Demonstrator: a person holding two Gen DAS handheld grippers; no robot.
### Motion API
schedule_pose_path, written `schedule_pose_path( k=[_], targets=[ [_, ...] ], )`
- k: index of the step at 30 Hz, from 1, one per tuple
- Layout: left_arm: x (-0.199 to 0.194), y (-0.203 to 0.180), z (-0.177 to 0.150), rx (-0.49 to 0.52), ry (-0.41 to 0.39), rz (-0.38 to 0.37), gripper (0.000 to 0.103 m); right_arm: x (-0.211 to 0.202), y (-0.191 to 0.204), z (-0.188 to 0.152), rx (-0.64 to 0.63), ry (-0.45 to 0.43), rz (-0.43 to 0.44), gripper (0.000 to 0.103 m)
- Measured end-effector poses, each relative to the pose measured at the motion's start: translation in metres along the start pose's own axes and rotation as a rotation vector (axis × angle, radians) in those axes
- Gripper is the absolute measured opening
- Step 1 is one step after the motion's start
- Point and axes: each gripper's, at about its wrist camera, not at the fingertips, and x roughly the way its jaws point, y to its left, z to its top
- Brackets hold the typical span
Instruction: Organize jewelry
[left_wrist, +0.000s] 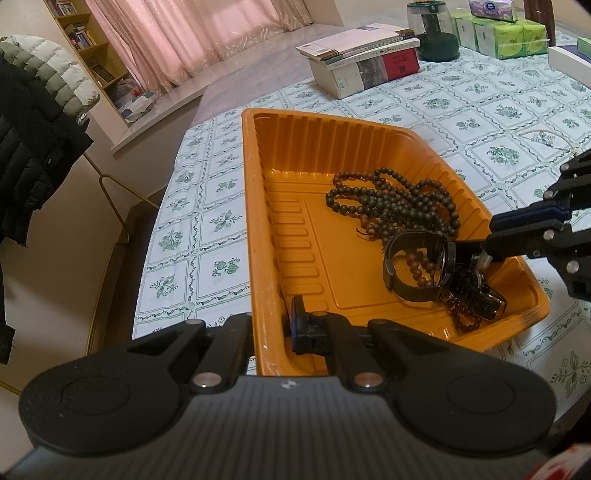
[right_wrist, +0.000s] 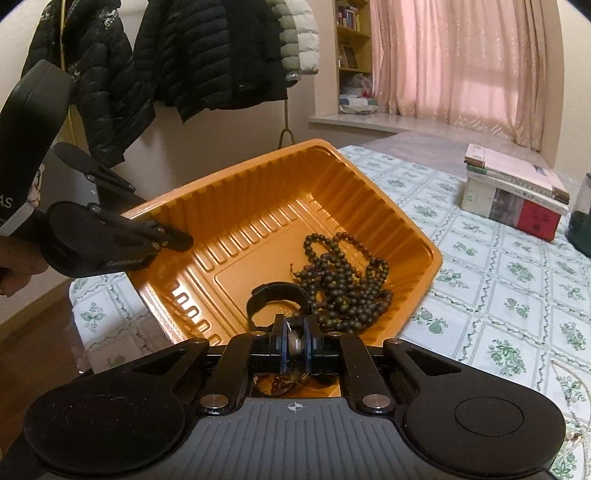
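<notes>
the right gripper (right_wrist: 295, 345) hides the tray's (right_wrist: 258, 177) near corner; the small pale thing between its jaws is too small to tell

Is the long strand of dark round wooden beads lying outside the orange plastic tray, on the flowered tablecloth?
No, the strand of dark round wooden beads lies coiled inside the orange plastic tray, on its floor near the right wall.

Pink curtains (right_wrist: 461, 62), bookshelf (left_wrist: 79, 44), hung jackets (right_wrist: 192, 48), possibly window ledge.
</notes>
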Motion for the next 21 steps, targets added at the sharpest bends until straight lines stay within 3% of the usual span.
schedule_pose_path(
  k=[5,11,21],
  targets=[
    [0.000,0.000,0.000,0.000,-0.001,0.001,0.004,-0.006,-0.009,-0.004,0.065,-0.005,-0.010,0.025],
    [0.000,0.000,0.000,0.000,-0.001,0.001,0.004,-0.028,-0.028,-0.025,0.148,-0.015,-0.080,0.026],
    [0.000,0.001,0.001,0.000,-0.002,0.003,0.003,-0.082,-0.104,-0.078,0.383,-0.015,-0.376,0.026]
  ],
)
